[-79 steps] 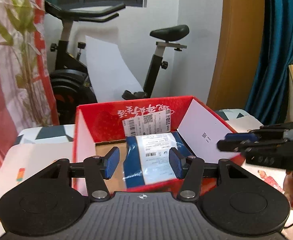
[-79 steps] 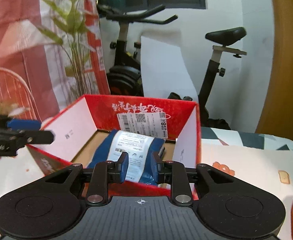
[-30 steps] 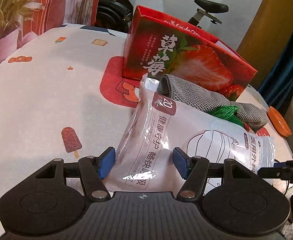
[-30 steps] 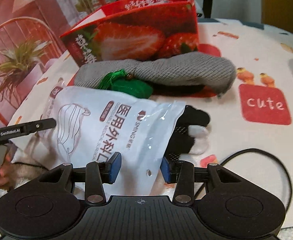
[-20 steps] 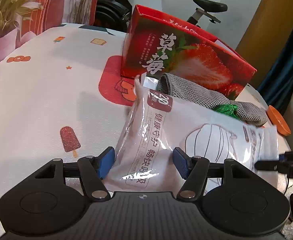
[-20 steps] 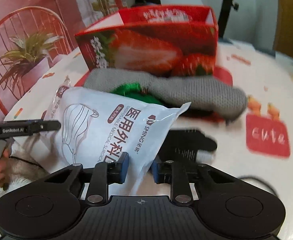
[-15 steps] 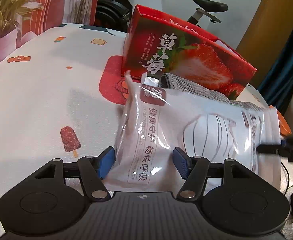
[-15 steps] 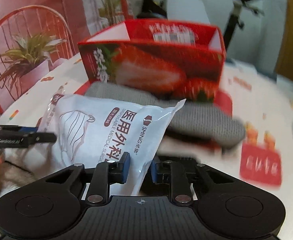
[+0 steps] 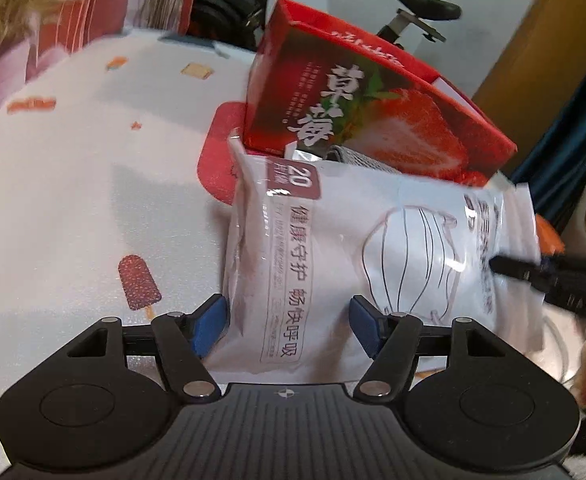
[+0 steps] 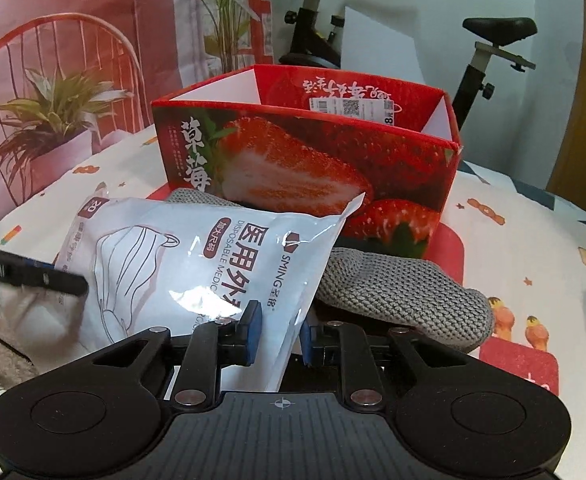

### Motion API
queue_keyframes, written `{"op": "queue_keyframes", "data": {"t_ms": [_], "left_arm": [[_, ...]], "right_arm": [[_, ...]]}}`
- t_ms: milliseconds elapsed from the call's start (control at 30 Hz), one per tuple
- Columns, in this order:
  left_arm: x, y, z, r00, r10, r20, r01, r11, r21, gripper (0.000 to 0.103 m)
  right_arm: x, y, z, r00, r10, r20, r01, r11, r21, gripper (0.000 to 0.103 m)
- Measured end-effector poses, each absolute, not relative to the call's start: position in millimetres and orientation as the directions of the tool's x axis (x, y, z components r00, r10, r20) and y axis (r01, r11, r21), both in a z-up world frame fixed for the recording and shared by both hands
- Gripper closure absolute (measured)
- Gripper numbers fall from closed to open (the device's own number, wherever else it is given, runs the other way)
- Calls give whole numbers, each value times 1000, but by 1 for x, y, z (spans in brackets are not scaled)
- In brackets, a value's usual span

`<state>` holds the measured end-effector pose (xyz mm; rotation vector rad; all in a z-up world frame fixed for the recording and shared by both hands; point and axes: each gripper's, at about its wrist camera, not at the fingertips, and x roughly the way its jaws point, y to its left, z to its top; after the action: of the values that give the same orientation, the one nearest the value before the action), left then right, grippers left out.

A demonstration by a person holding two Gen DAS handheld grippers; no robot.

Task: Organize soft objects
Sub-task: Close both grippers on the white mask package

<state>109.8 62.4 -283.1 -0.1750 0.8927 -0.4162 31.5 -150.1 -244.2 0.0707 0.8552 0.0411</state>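
My right gripper (image 10: 277,333) is shut on the lower corner of a white mask pack (image 10: 197,264) and holds it lifted and tilted in front of the red strawberry box (image 10: 305,152). The same mask pack (image 9: 373,256) fills the left wrist view, with one end between the blue pads of my left gripper (image 9: 289,326), which stands open around it. The box (image 9: 373,120) is behind it there. A grey knit cloth (image 10: 397,292) lies on the table under the pack. The right gripper's tip (image 9: 533,272) shows at the right of the left wrist view.
The table has a white cloth with cartoon prints (image 9: 93,200). An orange dish (image 9: 549,236) sits at the far right. A fluffy beige item (image 10: 5,320) lies at the left. An exercise bike (image 10: 489,48), a plant (image 10: 53,108) and a red chair stand behind the table.
Both grippers dropped from over the box to the mask pack. The right gripper closed on its corner and lifted it, raising the pack off the green item and the black-and-white item.
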Motion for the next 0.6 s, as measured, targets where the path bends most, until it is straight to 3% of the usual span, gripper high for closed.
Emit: {"op": "queue_keyframes", "data": {"t_ms": [167,400,600], "left_arm": [[133,79,-276,497,-483,-721,247,875,-416,45],[161,69,-256,490,-443,-751,337,891,-306,45],[184,60,-260,430,-483,-763,372,865,-337,39]], "right_arm": [[32,-153,-246,660,79,-747,-7,995,99,84],[33,-152,-245,650,82,-755,-33,996,80,84],[40,-152,-239,616,99,-782,-101,994,46,85]]}}
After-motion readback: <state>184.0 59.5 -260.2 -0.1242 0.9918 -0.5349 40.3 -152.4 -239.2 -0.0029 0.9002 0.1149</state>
